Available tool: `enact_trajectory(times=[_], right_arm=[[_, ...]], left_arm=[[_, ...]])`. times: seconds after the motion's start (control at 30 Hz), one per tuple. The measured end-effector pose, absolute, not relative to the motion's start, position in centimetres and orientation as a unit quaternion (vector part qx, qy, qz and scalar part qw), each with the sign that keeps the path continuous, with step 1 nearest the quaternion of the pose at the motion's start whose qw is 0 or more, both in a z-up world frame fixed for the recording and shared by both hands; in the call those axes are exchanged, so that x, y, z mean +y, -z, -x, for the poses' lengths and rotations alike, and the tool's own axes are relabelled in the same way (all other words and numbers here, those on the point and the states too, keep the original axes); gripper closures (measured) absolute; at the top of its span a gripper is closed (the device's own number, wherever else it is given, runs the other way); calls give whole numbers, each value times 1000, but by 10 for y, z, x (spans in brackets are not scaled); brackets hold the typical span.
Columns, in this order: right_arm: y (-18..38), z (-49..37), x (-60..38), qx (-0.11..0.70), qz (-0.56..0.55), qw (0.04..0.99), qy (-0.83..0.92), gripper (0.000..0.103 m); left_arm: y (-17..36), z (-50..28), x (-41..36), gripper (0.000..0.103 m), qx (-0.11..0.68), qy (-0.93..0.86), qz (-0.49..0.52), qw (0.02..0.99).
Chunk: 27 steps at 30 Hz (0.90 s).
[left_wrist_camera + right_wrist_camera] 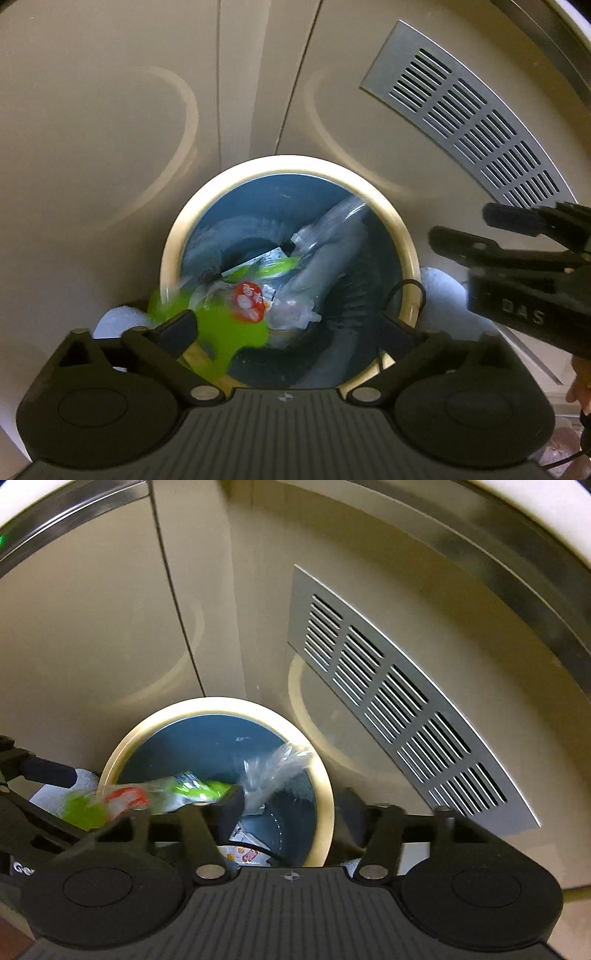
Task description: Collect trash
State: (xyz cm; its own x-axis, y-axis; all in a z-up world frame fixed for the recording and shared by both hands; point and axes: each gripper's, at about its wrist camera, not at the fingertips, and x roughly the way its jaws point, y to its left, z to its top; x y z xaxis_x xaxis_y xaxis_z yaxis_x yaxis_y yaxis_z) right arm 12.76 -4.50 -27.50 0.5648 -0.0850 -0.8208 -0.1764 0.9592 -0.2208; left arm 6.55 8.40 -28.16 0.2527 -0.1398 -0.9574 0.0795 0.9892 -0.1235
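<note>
Over the bin (400, 236), we see our left claw (288, 332) spread wide, its left finger against a blurred green wrapper (221, 328) lying across the near rim. Our right claw (291, 808) is wide too, a clear wrapper (273, 771) touching its left finger above the bin (325, 797).

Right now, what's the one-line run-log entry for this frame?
left gripper: open, over bin | right gripper: open | green wrapper: blurred, at bin mouth | bin: other trash inside
</note>
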Motion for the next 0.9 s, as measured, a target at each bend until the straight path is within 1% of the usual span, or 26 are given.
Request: enact_trajectory(times=[0.17, 0.23, 0.4, 0.63, 0.9], right_arm=[[258, -106, -50, 468, 125, 874, -28, 34], [248, -95, -51, 466, 117, 876, -36, 28], [226, -65, -52, 450, 108, 885, -54, 21], [219, -37, -45, 418, 126, 898, -62, 19], [207, -14, -39, 387, 142, 909, -69, 17]], left_arm=[[265, -58, 81, 0, 603, 57, 8, 796], [257, -52, 81, 0, 596, 56, 2, 801], [228, -26, 86, 0, 567, 54, -8, 822], [200, 9, 90, 0, 528, 34, -25, 848], [191, 26, 97, 0, 497, 23, -26, 867]])
